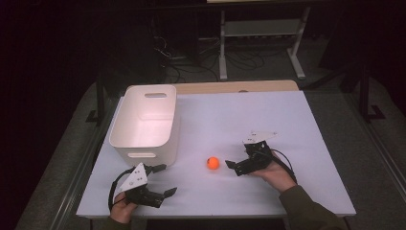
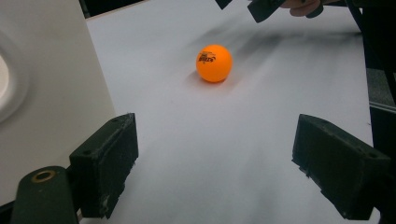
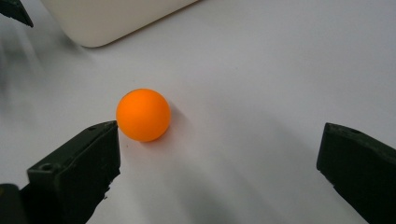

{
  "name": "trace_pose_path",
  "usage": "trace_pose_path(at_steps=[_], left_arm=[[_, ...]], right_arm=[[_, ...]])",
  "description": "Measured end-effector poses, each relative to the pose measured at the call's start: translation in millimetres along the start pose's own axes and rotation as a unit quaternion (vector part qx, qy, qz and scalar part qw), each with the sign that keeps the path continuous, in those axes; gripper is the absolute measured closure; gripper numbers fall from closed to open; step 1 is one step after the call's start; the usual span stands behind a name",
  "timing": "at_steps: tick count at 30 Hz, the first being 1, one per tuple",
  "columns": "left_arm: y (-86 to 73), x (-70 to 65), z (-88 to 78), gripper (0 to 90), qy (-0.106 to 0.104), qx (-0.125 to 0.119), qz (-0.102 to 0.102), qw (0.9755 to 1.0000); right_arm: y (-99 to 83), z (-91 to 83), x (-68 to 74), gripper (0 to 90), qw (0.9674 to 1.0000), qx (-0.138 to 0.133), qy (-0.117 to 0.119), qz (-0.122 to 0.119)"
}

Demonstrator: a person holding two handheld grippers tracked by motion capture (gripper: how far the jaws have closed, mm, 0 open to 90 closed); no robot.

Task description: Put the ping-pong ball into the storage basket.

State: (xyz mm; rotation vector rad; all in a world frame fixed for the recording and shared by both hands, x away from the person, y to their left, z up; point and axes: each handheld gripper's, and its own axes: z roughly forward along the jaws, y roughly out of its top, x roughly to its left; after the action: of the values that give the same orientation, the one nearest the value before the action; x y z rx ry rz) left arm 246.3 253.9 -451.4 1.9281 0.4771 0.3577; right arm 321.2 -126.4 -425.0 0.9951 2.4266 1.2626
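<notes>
Nearest to us, our left claw (image 1: 163, 179) hovers low over the front left of the white table (image 1: 297, 129), its jaws spread wide and holding nothing, with the white bin (image 1: 143, 122) just beyond it. A little farther in, our right claw (image 1: 233, 166) is also wide open and empty; in the right gripper view the orange ball (image 3: 143, 115) sits on the table just ahead of one jaw tip, apparently not gripped. In the high view the ball (image 1: 212, 163) lies just beside the right claw, to the right of the bin's near corner.
</notes>
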Motion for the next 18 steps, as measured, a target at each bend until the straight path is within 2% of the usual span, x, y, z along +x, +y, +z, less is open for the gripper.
trace_pose_path(at_steps=[18], left_arm=[[0.0, -0.2, 0.0, 14.1, 0.0, 0.0, 0.0, 1.0]], right_arm=[[11.5, 9.4, 3.5, 0.0, 0.9999, -0.004, 0.006, -0.008]])
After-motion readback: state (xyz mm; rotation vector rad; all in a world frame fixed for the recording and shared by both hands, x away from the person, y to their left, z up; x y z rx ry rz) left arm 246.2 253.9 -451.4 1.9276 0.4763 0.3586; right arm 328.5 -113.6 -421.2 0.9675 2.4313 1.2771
